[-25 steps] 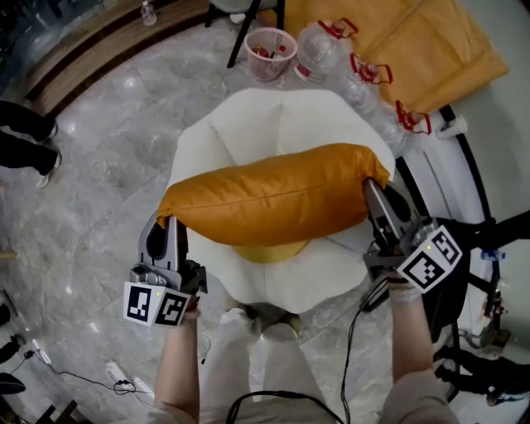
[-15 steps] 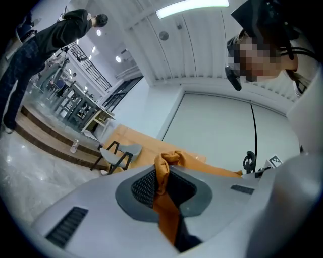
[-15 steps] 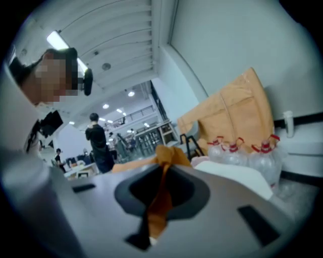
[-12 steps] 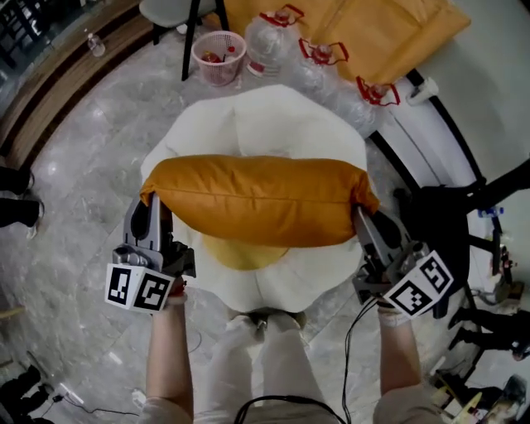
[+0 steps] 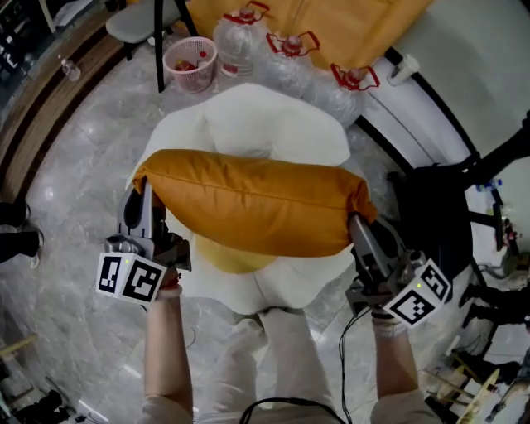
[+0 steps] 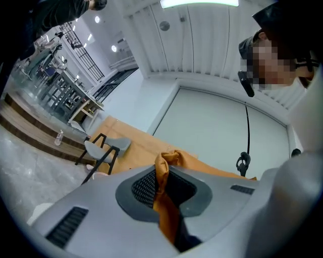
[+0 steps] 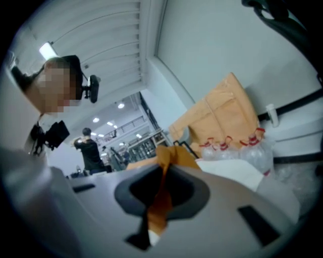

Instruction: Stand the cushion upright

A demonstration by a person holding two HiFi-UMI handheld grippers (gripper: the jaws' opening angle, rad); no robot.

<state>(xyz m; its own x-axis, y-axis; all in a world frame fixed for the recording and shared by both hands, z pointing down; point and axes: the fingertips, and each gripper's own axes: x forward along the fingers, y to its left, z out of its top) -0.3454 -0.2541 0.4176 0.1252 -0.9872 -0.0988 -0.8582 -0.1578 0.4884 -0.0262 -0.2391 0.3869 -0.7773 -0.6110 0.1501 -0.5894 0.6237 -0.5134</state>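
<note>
Fingers (image 6: pixel 96 211) of the left gripper (image 5: pixel 142 199) are pinching together on one corner of the plump orange leather-look rectangular cushion (image 5: pixel 257 203), with fabric bunching up between the pads. The right gripper (image 5: pixel 362 232) is doing the same at the opposite corner, its fingers (image 7: pixel 242 206) closing tight on a thin orange fold. Cushion is hanging lengthwise between the two grippers, stretched side to side over the white petal-shaped padded seat (image 5: pixel 273 124). Can't tell if its lower edge is touching the seat. Gripping both end corners is probably giving control of tilt, so the long edge can go down and the cushion can lean upright against the seat back. It's not yet set. A yellow round patch (image 5: pixel 228 255) is showing on the seat under the cushion. Grey marble floor (image 5: pixel 74 182) is running all around. Further back, a pink mesh wastebasket (image 5: pixel 190 62) is sitting near clear plastic water jugs with red handles (image 5: pixel 286 54), with a big orange sheet (image 5: pixel 356 25) lying behind them.
</note>
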